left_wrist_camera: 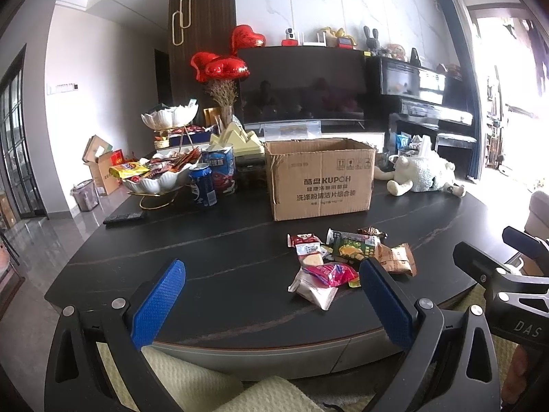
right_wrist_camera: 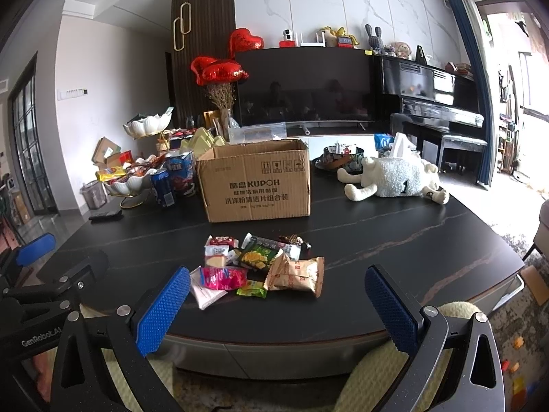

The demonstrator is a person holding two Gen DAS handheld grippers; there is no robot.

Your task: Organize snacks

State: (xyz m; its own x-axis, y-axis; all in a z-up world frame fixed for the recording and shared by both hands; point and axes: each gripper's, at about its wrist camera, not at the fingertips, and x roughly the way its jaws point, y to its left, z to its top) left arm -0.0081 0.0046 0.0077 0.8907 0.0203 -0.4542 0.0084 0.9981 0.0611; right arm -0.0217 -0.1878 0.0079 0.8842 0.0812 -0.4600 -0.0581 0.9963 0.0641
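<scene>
The left gripper [left_wrist_camera: 271, 304], black-framed with 2 blue dimpled pads, hangs with its jaws spread wide and nothing between them, just short of the near rim of the dark stone-look table [left_wrist_camera: 219, 274]; the right gripper [right_wrist_camera: 278, 305], of the same build, is likewise spread and empty, and sits just beside its partner.

Ahead of both claws, on the near half of the table, lies the loose heap of small wrapped snacks [right_wrist_camera: 255, 264]; it is apart from the fingers, none of it touched. From the right wrist view the heap is nearly centred between the pads; from the left wrist view it sits toward the right-hand pad. Nearest the claws are a pink foil packet [right_wrist_camera: 223, 277] lying over a flat white sachet [right_wrist_camera: 203, 293], a small lime-green sweet [right_wrist_camera: 252, 289], and a tan paper-look pouch [right_wrist_camera: 298, 274]; behind them a green-printed packet [right_wrist_camera: 257, 257] and a red-and-white bar [right_wrist_camera: 219, 241].

Just beyond the heap stands an open brown corrugated cardboard box [right_wrist_camera: 257, 189], flaps up, its inside hidden from here; to the left, well apart, white petal-shaped bowls [right_wrist_camera: 128, 185] on a gold wire stand already brim with packets.

I judge the task at its very start: no snack lifted yet. The next move likely calls for easing 1 claw forward and down over a top-lying packet, the pink one being handy, and closing gently, since thin wrappers slip and crumple; whether box or bowl is the goal I cannot tell.
</scene>
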